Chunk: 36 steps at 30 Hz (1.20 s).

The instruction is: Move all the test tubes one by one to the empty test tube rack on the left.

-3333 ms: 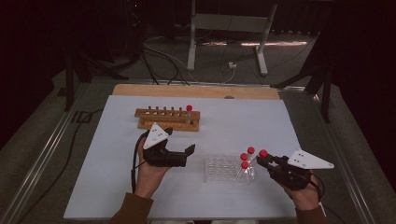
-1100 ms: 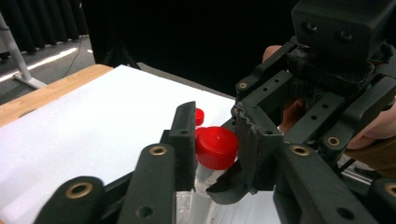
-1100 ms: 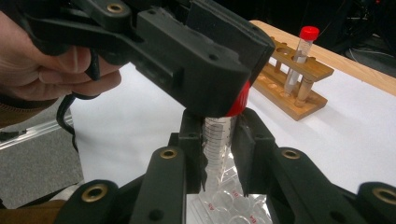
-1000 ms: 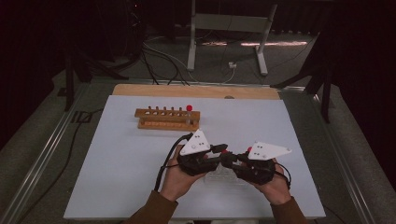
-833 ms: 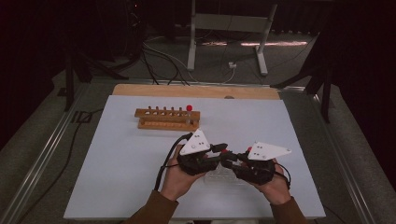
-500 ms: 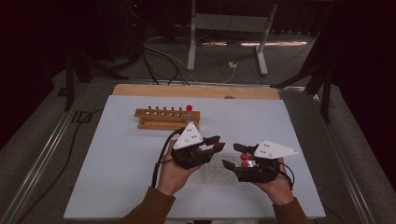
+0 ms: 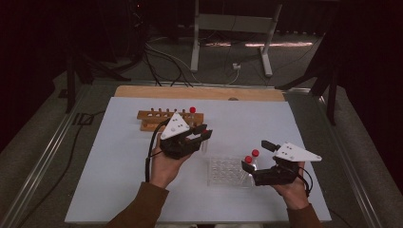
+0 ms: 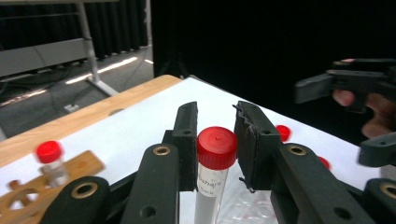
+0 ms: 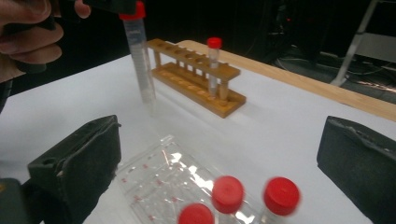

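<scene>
fig.: left gripper (image 7: 202, 134), centre of the high view, jaws pinching a red-capped tube (image 8: 212, 175) just under its cap, tube upright and clear of the surface (image 7: 119, 161). right gripper (image 7: 256, 156), lower right, jaws have just been opening and stand spread, nothing between them, above the clear rack (image 7: 223, 172) w/ three capped tubes (image 9: 228, 193). step judged: carry the tube to the wooden rack (image 7: 157, 118), upper left of centre, one tube (image 7: 192, 113) already in. keep it vertical, line up over a free hole, lower straight, release only once seated.
</scene>
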{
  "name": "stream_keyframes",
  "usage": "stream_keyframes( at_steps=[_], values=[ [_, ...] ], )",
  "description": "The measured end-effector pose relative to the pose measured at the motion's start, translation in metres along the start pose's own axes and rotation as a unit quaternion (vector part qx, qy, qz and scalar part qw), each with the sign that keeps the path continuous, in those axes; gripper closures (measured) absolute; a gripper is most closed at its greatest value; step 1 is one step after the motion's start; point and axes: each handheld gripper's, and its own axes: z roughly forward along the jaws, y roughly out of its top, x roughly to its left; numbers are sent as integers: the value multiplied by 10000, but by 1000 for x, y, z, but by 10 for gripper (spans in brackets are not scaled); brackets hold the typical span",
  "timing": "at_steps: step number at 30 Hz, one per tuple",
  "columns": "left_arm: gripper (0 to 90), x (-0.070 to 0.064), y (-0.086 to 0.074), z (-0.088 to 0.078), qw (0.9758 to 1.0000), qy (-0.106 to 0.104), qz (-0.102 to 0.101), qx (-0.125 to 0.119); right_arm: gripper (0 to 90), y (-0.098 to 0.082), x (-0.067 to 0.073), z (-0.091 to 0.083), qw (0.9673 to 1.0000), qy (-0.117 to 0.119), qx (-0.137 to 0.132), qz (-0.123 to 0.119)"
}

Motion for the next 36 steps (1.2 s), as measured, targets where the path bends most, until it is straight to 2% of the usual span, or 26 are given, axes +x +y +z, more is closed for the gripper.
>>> stream_keyframes(
  at_steps=[9, 20, 29, 33, 36],
  values=[
    [718, 21, 1, -2, 9994, 323, -67, -66, 0, -6, -10, -12, 9998, -201, -66, 39],
    [719, 45, 6, 6, 9965, 830, 56, -78, 0, -11, -19, -20, 9993, -337, -134, 115],
    [719, 70, 15, 14, 9910, 1303, 100, -298, 0, -12, -22, -24, 9991, -354, -154, 165],
    [719, 80, 16, 21, 9879, 1506, 5, -380, 0, -12, -21, -24, 9992, -324, -165, 161],
    [719, 88, 13, 28, 9855, 1670, -70, -304, 0, -12, -21, -23, 9992, -308, -175, 159]
  ],
)
